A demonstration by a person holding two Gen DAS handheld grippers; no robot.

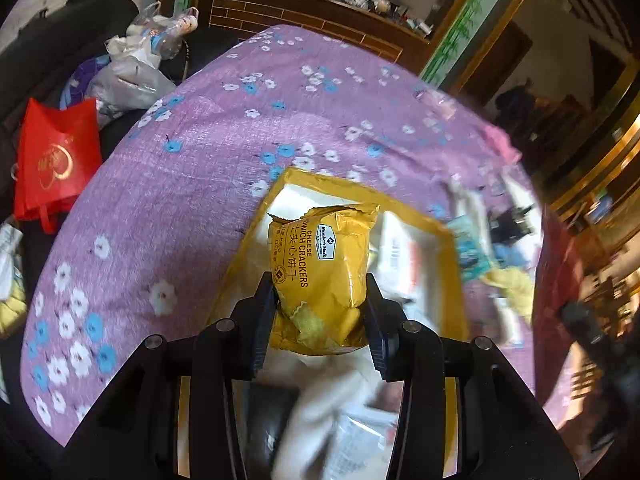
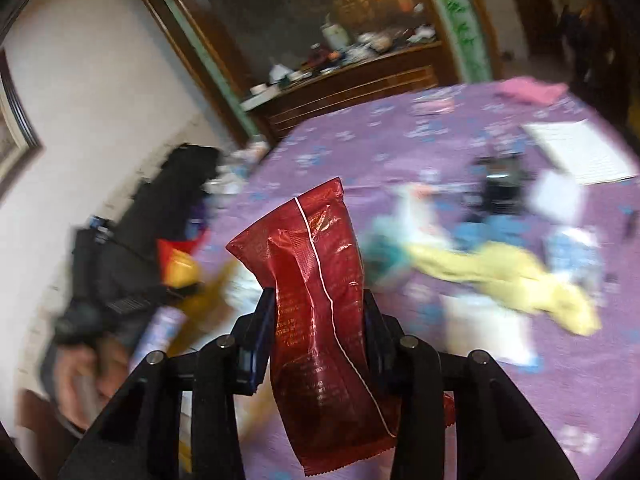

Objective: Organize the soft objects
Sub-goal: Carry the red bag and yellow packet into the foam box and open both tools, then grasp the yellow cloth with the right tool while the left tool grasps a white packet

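My left gripper (image 1: 320,294) is shut on a yellow cheese cracker packet (image 1: 320,264) and holds it above a yellow cardboard box (image 1: 240,272) that lies on the purple flowered bedspread (image 1: 192,184). The box holds white packets and a white soft item. My right gripper (image 2: 318,312) is shut on a red snack packet (image 2: 316,280) and holds it upright above the bedspread (image 2: 560,380). A yellow cloth (image 2: 512,272) lies on the bed to the right of it, blurred. The red packet also shows at the right edge of the left wrist view (image 1: 556,256).
A red bag (image 1: 56,160) and plastic bags (image 1: 132,76) lie left of the bed. A wooden cabinet (image 1: 304,12) stands behind it. A pink cloth (image 2: 532,90), a white sheet (image 2: 580,152) and several blurred small items lie on the bed's right side.
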